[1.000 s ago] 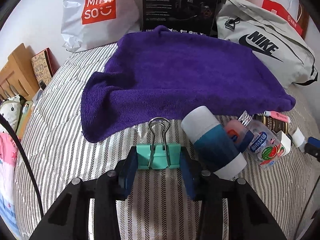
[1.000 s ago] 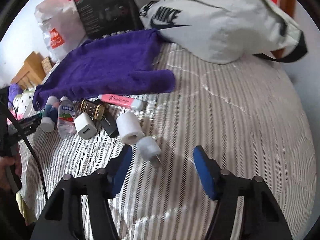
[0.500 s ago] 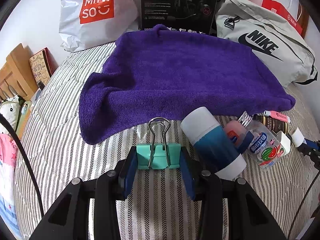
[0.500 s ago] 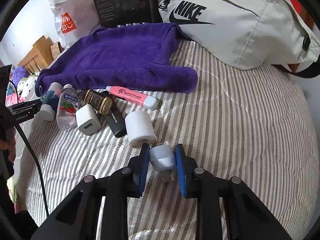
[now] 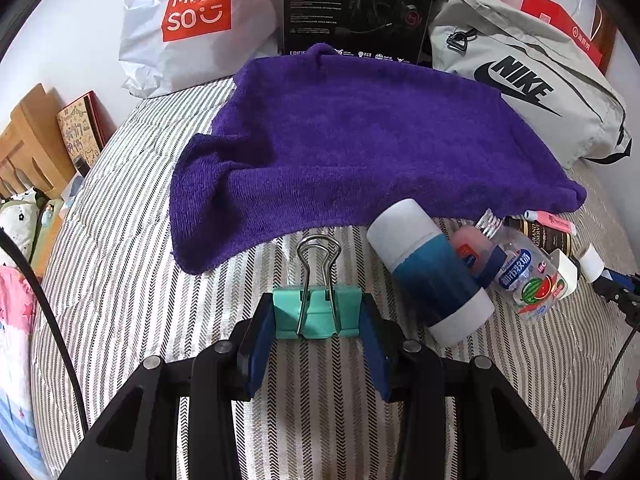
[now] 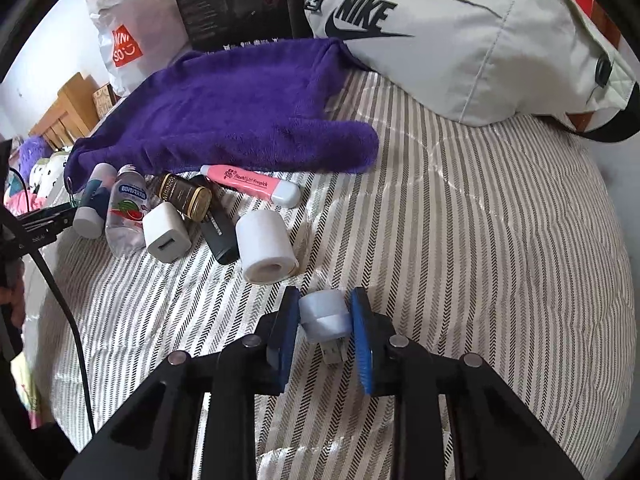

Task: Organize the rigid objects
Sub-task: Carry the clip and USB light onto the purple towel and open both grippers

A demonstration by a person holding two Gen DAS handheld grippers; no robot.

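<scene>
Right hand-held gripper (image 6: 325, 322) newly around plug (image 6: 324, 314) — prongs half-hidden.

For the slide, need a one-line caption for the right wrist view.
Right gripper clamps a small white USB plug above the striped bedspread, beside a row of small objects.

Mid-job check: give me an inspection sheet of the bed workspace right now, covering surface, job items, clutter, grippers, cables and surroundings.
Surface: striped bedspread, with a purple towel spread over its far part.
Job's things: teal binder clip; small white USB plug; row by the towel edge of blue-and-white tube, watermelon-label bottle, white charger cube, pink highlighter, white roll.
Clutter: nothing seen.
Grippers: left gripper shut on the binder clip; right gripper shut on the USB plug.
Cables: black cable at the left edge.
Surroundings: Miniso bag, black box, Nike bag.
</scene>
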